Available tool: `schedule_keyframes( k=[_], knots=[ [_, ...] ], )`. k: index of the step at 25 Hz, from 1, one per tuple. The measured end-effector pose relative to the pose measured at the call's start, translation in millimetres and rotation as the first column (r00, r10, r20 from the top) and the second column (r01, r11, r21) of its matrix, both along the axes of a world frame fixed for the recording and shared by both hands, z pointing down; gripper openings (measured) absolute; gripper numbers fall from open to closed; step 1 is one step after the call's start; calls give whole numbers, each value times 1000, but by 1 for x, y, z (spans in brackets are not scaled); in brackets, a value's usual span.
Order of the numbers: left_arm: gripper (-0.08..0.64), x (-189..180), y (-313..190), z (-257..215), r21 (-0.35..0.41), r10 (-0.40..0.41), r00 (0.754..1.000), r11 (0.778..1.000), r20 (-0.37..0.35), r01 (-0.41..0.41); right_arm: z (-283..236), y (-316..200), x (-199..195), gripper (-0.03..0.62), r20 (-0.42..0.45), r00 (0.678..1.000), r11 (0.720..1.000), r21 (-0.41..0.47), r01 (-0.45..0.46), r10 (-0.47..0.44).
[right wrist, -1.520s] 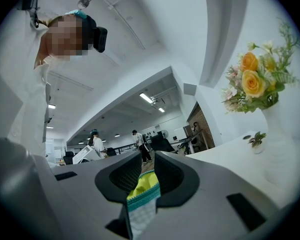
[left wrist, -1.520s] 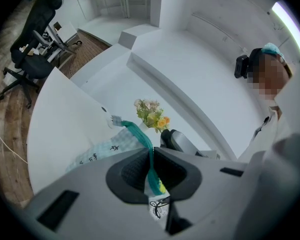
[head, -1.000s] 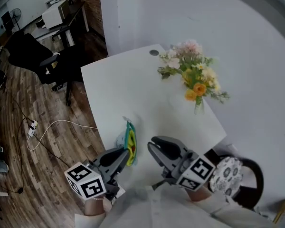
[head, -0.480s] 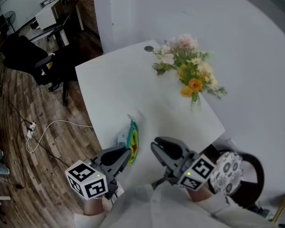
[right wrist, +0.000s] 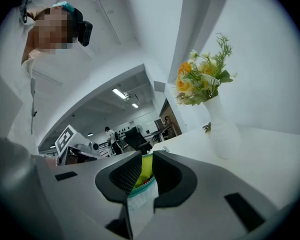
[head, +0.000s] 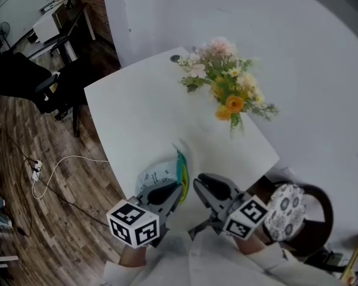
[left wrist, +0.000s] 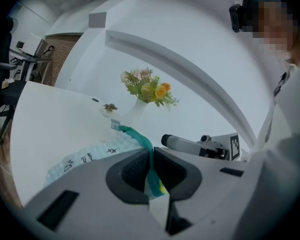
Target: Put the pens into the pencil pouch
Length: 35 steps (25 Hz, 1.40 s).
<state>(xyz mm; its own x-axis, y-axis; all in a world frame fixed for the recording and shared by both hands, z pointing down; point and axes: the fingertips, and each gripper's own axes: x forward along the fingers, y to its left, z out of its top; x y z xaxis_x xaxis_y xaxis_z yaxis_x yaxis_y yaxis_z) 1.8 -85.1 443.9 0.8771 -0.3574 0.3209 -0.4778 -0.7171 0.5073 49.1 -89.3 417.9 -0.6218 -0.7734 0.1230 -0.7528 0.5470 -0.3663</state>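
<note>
The pencil pouch, pale blue with dark print, a teal zipper and a yellow lining, lies on the white table at its near edge. My left gripper is shut on the pouch's zipper edge, and in the left gripper view the teal strip runs between the pads. My right gripper is shut on the pouch's other lip; in the right gripper view the yellow lining and teal zipper are pinched between its jaws. The two grippers stand side by side, close together. No pen shows in any view.
A white vase of flowers stands at the table's far right. A round cable hole sits at the far edge. Left of the table are a wood floor with a white cable and a black chair. A patterned cushion lies at the right.
My left gripper has swung right and lower, closer to the right gripper, bringing the pouch with it. The pouch's printed side now spreads out more. The head view has shifted.
</note>
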Motion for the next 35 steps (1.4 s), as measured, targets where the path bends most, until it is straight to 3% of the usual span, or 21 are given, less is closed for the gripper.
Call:
schedule_keyframes(
  k=[11,16,22,35],
  knots=[
    [31,27,0,34,-7,31,990,1000,140,-31,19,-2,19,36,-29,999,996,-81,-31,28],
    [31,34,3,51,-63,58,987,997,152,-49,24,-9,24,28,-39,999,994,-104,-20,16],
    [31,38,8,73,-82,67,973,995,221,-50,24,-10,27,28,-52,999,993,-118,10,-16],
    [31,46,15,105,-135,-1,958,990,288,42,47,6,25,28,-50,993,974,-208,95,-107]
  ],
)
